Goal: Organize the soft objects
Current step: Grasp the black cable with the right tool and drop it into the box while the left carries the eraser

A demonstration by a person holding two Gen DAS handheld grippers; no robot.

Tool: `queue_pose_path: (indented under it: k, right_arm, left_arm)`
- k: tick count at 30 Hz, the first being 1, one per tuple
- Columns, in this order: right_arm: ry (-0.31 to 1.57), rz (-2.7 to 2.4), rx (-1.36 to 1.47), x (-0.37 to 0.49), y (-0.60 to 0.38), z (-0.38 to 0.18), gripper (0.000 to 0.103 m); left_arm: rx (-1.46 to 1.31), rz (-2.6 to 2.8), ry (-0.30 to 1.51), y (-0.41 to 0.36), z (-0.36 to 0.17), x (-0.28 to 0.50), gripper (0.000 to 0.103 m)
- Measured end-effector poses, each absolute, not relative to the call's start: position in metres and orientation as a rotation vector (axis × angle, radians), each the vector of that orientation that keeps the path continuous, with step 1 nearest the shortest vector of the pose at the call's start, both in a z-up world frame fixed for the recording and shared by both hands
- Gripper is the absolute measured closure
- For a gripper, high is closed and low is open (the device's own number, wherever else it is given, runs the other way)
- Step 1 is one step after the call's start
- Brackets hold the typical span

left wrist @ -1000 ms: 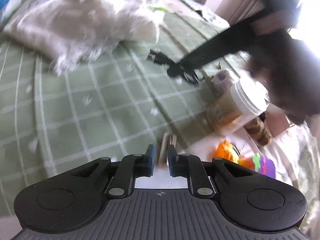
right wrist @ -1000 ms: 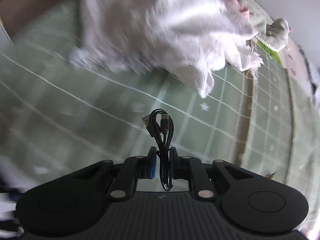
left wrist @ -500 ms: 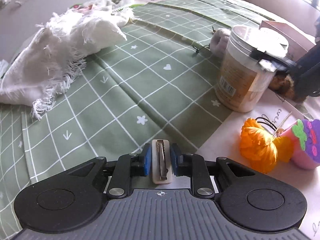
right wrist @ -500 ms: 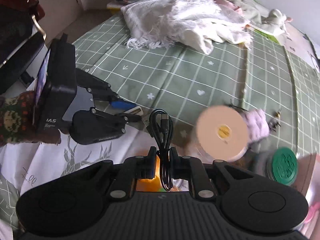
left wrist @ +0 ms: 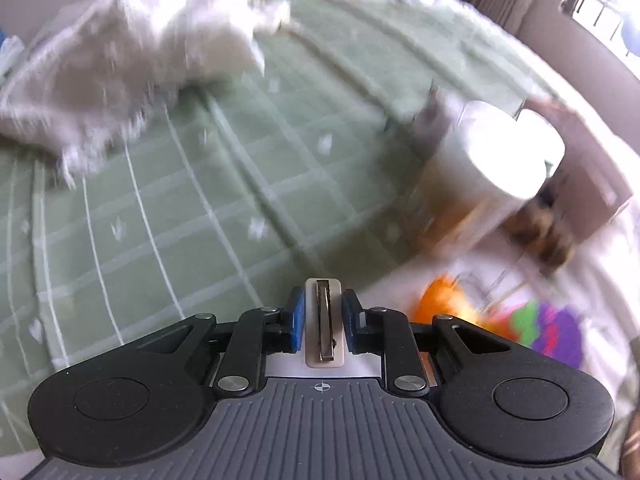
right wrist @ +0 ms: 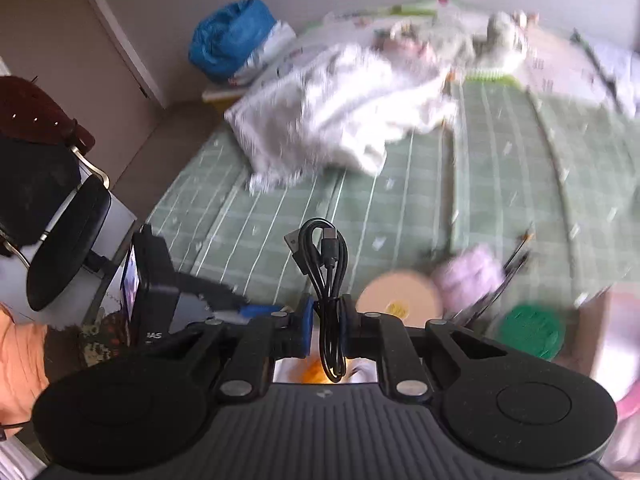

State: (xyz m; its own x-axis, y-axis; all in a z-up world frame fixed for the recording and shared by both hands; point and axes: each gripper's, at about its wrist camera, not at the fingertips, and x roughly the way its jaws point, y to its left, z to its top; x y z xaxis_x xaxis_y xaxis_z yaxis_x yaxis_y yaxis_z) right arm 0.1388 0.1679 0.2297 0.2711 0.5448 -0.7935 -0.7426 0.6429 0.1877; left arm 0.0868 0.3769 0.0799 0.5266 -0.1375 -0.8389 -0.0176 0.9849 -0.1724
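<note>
Left wrist view: the left gripper (left wrist: 323, 322) is seen clamped on a small white clip (left wrist: 324, 324) with a metal bar down its middle, held upright between the blue pads (left wrist: 297, 324). Beyond it a green checked sheet (left wrist: 180, 208) is spread over the bed, and a white fringed cloth (left wrist: 132, 80) lies crumpled on it at the far left, well apart from the gripper; much of the scene is blurred. A jar (left wrist: 486, 184) with a pale lid stands to the right, near the sheet's edge, and an orange flower (left wrist: 440, 308) and a purple and green toy (left wrist: 552, 332) are seen below it on a white surface. In the right wrist view the right gripper (right wrist: 326, 326) is closed on a coiled black cable (right wrist: 326, 280), whose loop and plugs rise above the pads. The cloth (right wrist: 340, 120) is seen far ahead on the sheet (right wrist: 500, 200), with a blue bag (right wrist: 232, 36) beyond the bed's corner. The jar's lid (right wrist: 400, 294), a lilac soft thing (right wrist: 468, 280) just beside it and a green lid (right wrist: 530, 332) are seen to the right of the gripper. The left gripper (right wrist: 224, 304) is seen low on the left; its tips are too blurred to be judged here.
</note>
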Motion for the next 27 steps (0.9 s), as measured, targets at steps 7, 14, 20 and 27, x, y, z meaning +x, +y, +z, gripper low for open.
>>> queue_pose_path:
  k: [7, 14, 20, 27]
  right_arm:
    - [0.801, 0.74, -0.255, 0.152, 0.067, 0.307, 0.09]
    - [0.721, 0.413, -0.183, 0.192, -0.058, 0.29, 0.086]
    - [0.697, 0.262, -0.204, 0.204, -0.101, 0.241, 0.055]
    - [0.665, 0.362, -0.132, 0.187, -0.095, 0.225, 0.045]
  left_arm:
    - [-0.341, -0.277, 0.705, 0.326, 0.225, 0.14, 0.08]
    - [-0.398, -0.541, 0.825, 0.168, 0.247, 0.239, 0.08]
    - [-0.388, -0.535, 0.887, 0.122, 0.218, 0.241, 0.08]
    - [-0.227, -0.399, 0.927, 0.218, 0.205, 0.172, 0.079]
